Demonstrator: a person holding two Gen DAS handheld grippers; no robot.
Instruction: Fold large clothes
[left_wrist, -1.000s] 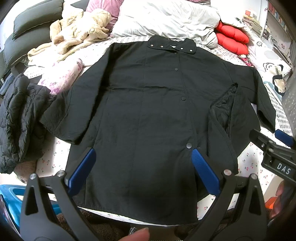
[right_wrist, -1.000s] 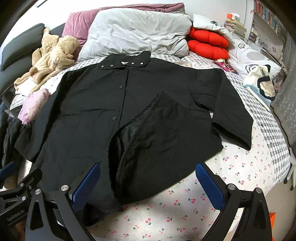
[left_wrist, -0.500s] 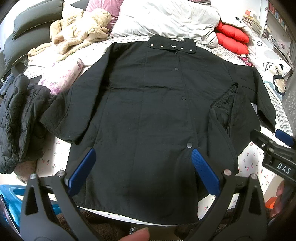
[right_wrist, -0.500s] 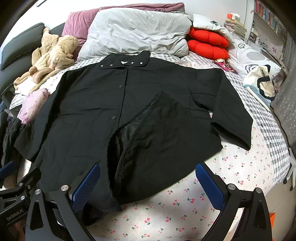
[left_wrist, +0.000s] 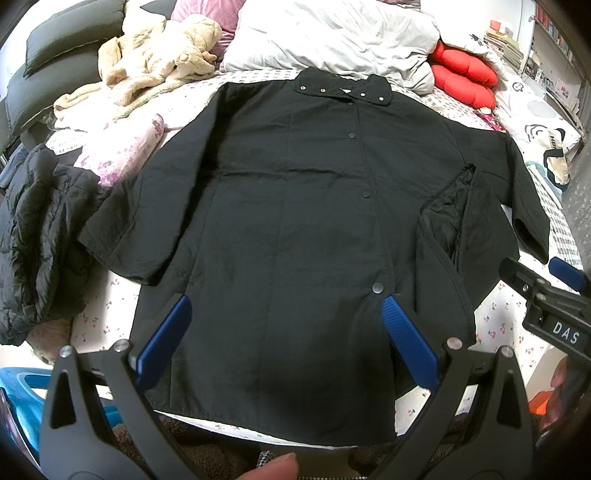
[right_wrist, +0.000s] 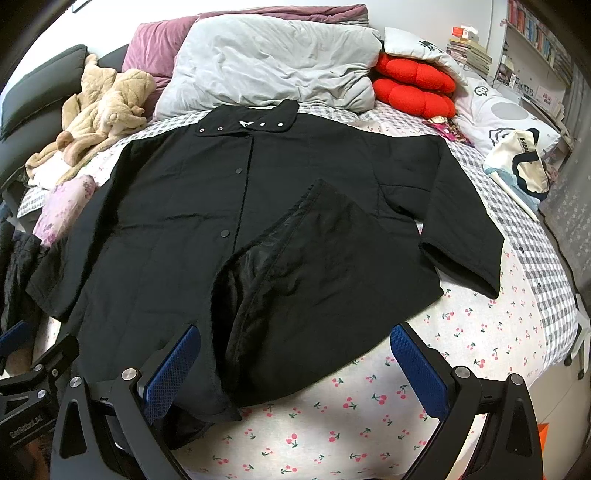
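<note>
A large black snap-button coat (left_wrist: 288, 206) lies spread face up on the bed, collar toward the pillows, both sleeves out to the sides. It also shows in the right wrist view (right_wrist: 240, 229). Its lower right front panel is flipped open, showing shiny lining (right_wrist: 258, 273). My left gripper (left_wrist: 284, 328) is open and empty, above the coat's hem. My right gripper (right_wrist: 295, 365) is open and empty, above the coat's lower right corner and the cherry-print sheet (right_wrist: 369, 406). The right gripper also shows at the right edge of the left wrist view (left_wrist: 554, 314).
Grey and pink pillows (right_wrist: 273, 62) and red cushions (right_wrist: 410, 88) lie at the headboard. A beige fleece garment (left_wrist: 155, 62) and a black puffer jacket (left_wrist: 33, 229) lie left of the coat. A white tote bag (right_wrist: 521, 166) lies at the right. Bookshelves stand at the far right.
</note>
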